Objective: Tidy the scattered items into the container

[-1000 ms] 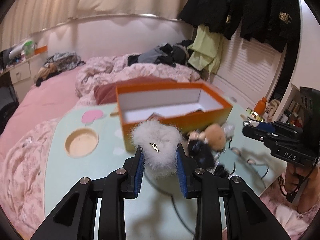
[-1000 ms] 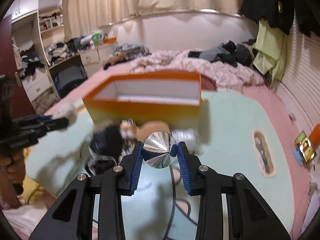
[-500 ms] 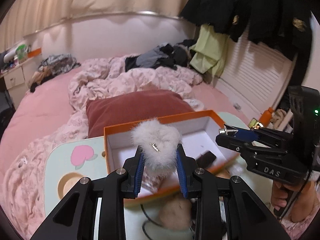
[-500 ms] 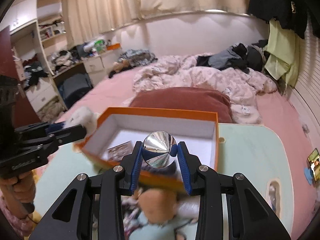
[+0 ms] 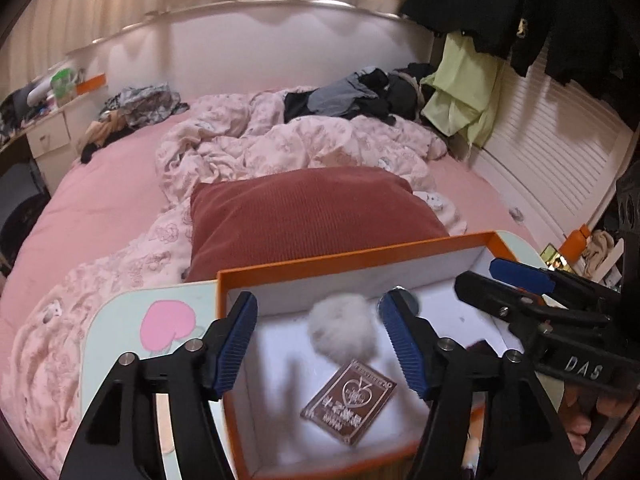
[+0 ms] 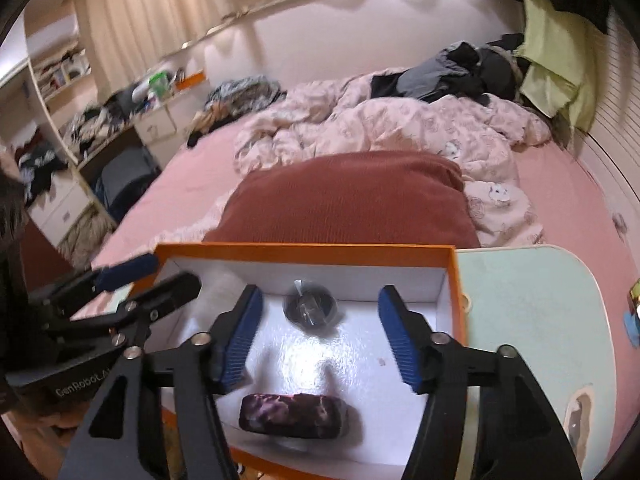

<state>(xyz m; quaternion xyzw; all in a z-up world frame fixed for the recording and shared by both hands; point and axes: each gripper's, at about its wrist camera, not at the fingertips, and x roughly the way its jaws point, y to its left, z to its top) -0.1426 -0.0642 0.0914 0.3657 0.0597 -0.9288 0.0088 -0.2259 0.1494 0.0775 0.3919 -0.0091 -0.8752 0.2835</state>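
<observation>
So both drops just happened at once. Half a second back the left hand-held gripper [image 5: 318, 330] was pinching the grey fur pom-pom [image 5: 343, 331] and the right hand-held gripper [image 6: 320, 330] had the shiny cone-shaped thing [image 6: 312, 309]. Now both sets of jaws are spread wide with nothing in them, and both items sit inside the orange box [image 5: 352, 258], on its white floor near the back wall. Also in there: a reddish-brown card with a heart print [image 5: 349, 399] and a dark patterned case [image 6: 292, 420]. Looks like two more items are ticked off. I'd guess the next move is backing out for whatever's left on the mint worktop [image 6: 532, 300], but the clutter there is mostly out of view from here.
</observation>
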